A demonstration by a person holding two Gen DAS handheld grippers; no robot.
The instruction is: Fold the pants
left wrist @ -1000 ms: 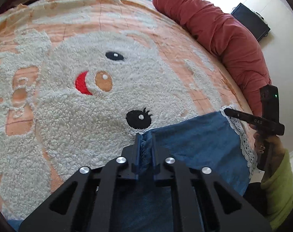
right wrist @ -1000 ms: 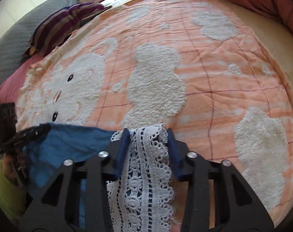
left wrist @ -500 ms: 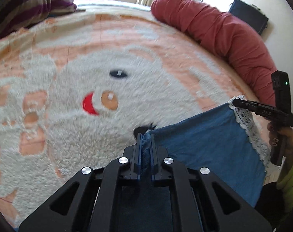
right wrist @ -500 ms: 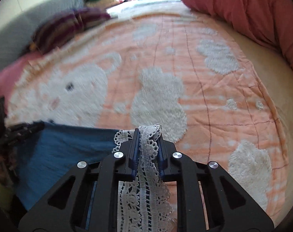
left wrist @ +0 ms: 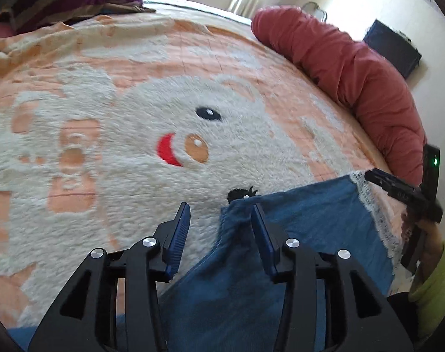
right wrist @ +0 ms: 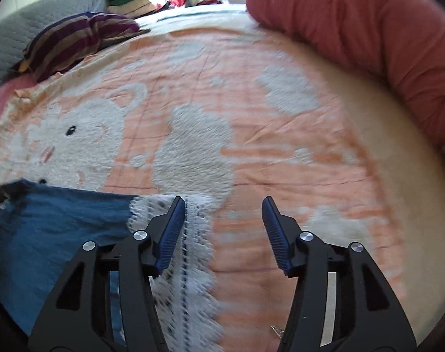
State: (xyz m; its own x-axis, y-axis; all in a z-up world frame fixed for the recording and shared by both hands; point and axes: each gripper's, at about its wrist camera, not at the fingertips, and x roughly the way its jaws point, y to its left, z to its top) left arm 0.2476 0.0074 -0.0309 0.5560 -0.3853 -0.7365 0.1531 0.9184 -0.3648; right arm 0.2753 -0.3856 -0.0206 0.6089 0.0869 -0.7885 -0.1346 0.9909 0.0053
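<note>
Both grippers spread, blue denim pants [left wrist: 304, 228] with white lace hem [right wrist: 190, 252] lying loose at lower frame on the orange-and-white fleece blanket [left wrist: 134, 152].

Left gripper [left wrist: 221, 234] gapes over the bunched corner, right gripper [right wrist: 222, 231] beside lace; fleece may drag the fold askew. Striped pillow [right wrist: 75, 41] upper left, red bolster [right wrist: 369, 35] upper right, neither obstructing.

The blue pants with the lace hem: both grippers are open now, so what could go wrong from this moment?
1. The blue pants bunch against a finger of the left gripper; pulling back could perhaps drag that corner and spoil the fold.
2. The lace hem lies against a finger of the right gripper; the openwork might snag.
3. The fluffy blanket may grip the cloth, leaving wrinkles.
</note>
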